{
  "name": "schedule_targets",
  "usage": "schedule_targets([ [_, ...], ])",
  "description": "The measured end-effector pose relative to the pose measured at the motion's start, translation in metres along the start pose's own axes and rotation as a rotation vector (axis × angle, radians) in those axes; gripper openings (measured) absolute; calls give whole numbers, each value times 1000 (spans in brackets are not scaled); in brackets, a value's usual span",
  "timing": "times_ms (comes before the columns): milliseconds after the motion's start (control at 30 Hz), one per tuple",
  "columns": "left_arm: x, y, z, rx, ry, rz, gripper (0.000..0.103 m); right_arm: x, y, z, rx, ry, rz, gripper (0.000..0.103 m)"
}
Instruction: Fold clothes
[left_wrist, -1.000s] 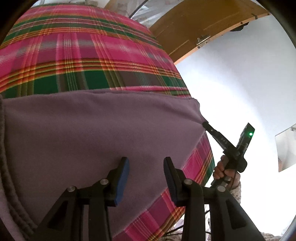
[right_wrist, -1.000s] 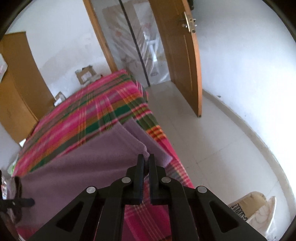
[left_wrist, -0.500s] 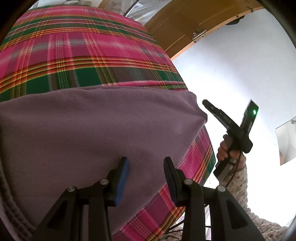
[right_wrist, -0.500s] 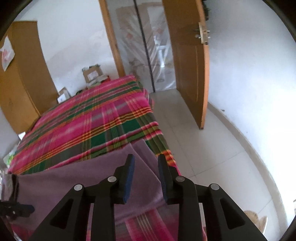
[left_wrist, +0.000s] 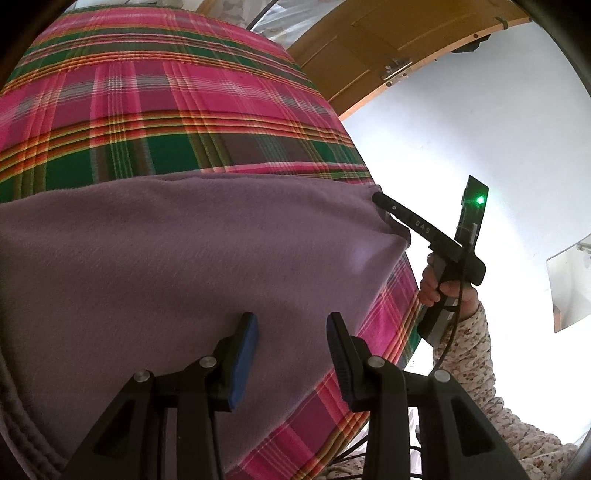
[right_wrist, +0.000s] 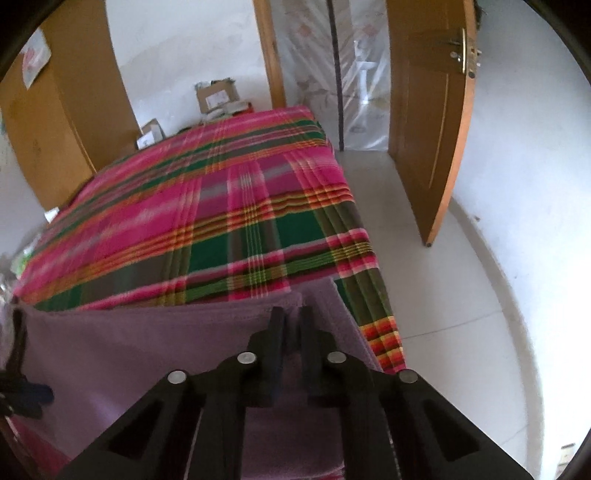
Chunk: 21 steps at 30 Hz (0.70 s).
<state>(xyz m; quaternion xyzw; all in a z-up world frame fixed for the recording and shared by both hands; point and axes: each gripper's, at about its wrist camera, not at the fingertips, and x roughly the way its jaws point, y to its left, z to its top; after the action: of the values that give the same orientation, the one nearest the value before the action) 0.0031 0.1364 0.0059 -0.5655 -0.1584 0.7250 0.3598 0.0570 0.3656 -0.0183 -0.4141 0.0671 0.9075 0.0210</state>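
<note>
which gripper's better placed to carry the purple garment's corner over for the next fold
Right. The right gripper is at the purple garment's far corner, jaws nearly closed there; the left gripper stands open over mid-cloth.

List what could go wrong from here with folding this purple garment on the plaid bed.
1. The right tool is shut on only the edge of the purple garment, near its corner, so the fabric could slip out when pulled.
2. That corner sits close to the edge of the plaid bedcover; the garment may slide off toward the floor.
3. The left tool is open above the cloth, pinning nothing, so the whole garment may drag instead of folding.
</note>
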Motion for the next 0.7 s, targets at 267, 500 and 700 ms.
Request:
schedule_targets([
  [267,3,-2,1,5,-1,6,39,-11,-2,5,6,-99,-88,4],
  [500,3,-4,1,10,-4,18,39,6,-8,5,12,-11,-196,8],
  [700,3,-8,0,13,-5,28,39,-14,-35,-7,168,-47,-89,16],
])
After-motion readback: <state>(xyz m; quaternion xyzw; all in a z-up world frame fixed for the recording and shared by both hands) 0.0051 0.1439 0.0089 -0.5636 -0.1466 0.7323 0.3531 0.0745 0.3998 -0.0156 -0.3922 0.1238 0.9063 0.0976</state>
